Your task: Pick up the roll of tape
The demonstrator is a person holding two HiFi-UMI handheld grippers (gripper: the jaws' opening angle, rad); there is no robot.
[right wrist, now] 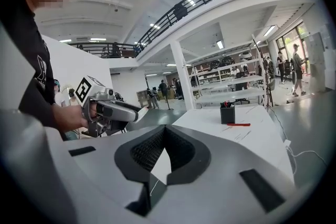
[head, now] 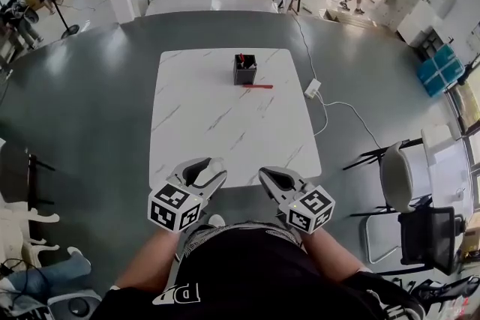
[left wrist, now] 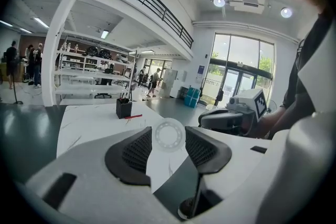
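Roll of tape (left wrist: 169, 135) pinched in my left gripper (head: 201, 171) at the near edge of the surface (head: 225, 116)

The roll stands upright between my left jaws' tips, its hole facing back along them and seemingly clear of the surface. My right gripper (right wrist: 165, 131) hangs just beside, jaws pressed together on nothing, so the lift looks like the left's alone

Glossy grey floor (head: 90, 109), white marble table (head: 225, 124), white shelving (left wrist: 89, 73), tall windows (left wrist: 241, 65).
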